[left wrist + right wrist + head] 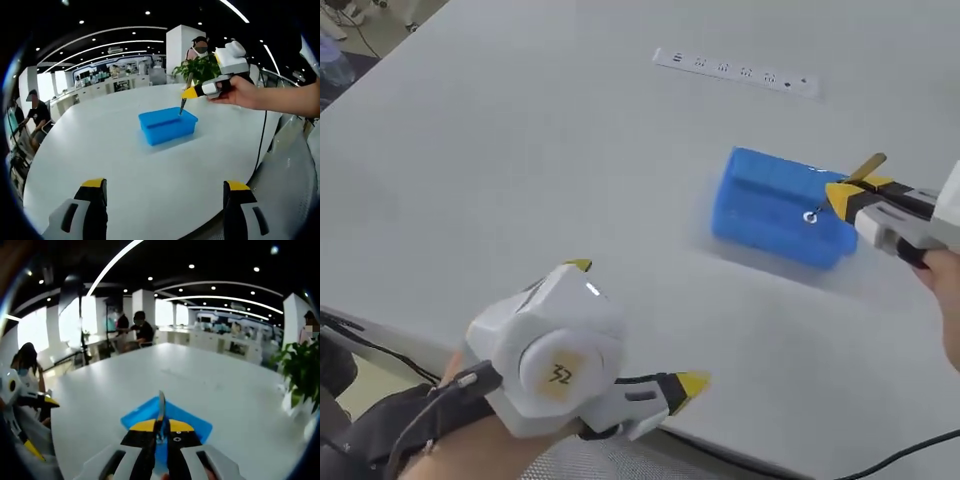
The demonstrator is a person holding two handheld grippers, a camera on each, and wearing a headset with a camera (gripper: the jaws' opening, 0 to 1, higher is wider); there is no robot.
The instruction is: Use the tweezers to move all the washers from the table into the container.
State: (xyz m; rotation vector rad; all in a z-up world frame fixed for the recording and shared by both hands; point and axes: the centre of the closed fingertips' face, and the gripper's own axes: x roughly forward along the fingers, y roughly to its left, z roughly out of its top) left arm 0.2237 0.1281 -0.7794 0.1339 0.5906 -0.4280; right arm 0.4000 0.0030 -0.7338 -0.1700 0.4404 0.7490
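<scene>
Washer (pixel 809 217) at tweezers (pixel 868 166) tip, beyond right gripper (pixel 840 193)

- The bench (pixel 520 150) has a smooth, matt, pale grey top that looks like laminate.
- The container (pixel 770 205) is blue plastic with a soft sheen.
- The tweezers (pixel 865 168) look like metal, brassy at the far end.
- The washer (pixel 810 217) is a small ring of bright metal.
- The left gripper (pixel 636 323) and right gripper (pixel 842 193) have glossy white plastic shells, and their jaws are matt black with yellow tips.
- The power strip (pixel 735 72) is white plastic.
- The glove (pixel 390 420) is black cloth.
</scene>
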